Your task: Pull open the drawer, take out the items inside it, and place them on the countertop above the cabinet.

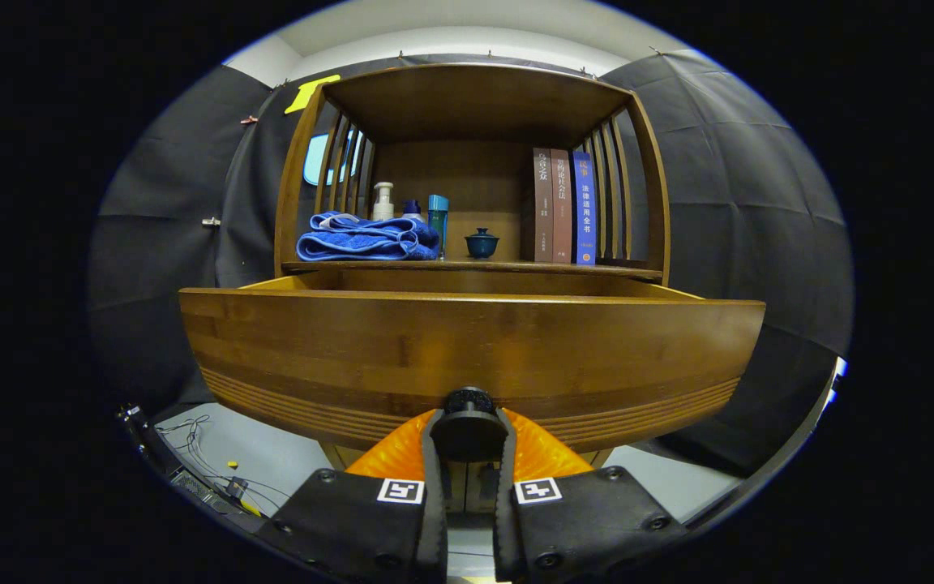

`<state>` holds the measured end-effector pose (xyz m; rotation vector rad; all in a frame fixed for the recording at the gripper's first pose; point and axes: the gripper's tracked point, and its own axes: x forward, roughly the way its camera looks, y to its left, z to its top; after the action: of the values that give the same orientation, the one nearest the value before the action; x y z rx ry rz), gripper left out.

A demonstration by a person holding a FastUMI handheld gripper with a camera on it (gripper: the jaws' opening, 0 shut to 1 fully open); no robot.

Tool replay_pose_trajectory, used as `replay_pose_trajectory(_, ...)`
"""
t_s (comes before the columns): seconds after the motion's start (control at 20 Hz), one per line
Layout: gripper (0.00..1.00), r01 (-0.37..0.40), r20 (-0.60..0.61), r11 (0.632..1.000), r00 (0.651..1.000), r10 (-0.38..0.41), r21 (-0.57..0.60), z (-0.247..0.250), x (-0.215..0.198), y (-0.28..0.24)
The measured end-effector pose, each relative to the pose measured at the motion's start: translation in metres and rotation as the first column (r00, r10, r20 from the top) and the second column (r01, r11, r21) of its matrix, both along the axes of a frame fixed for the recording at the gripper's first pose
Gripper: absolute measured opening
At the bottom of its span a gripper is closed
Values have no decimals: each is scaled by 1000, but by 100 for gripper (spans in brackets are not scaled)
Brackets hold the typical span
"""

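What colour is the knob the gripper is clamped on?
Black. The drawer knob sits clamped between the gripper fingers against the brown wooden drawer front, clearest in the gripper view.

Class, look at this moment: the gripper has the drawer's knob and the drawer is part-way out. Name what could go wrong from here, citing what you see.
1. The gripper is clamped on the small round knob; a crooked pull might let it slip from the fingers.
2. The drawer already stands well out of the cabinet; pulling further could bring it right off.
3. The countertop already carries a blue towel, bottles, a cup and books, so placing items there could knock something over.
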<state>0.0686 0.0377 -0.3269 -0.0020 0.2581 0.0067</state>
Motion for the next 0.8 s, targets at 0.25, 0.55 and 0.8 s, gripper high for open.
replay_pose_trajectory(0.25,72,-31,63,999,998,30,13,22,-9,9)
replay_pose_trajectory(0.55,99,-10,-12,1000,1000,10,-29,56,-21,16)
replay_pose_trajectory(0.8,98,66,-111,992,991,-78,-104,119,-7,11)
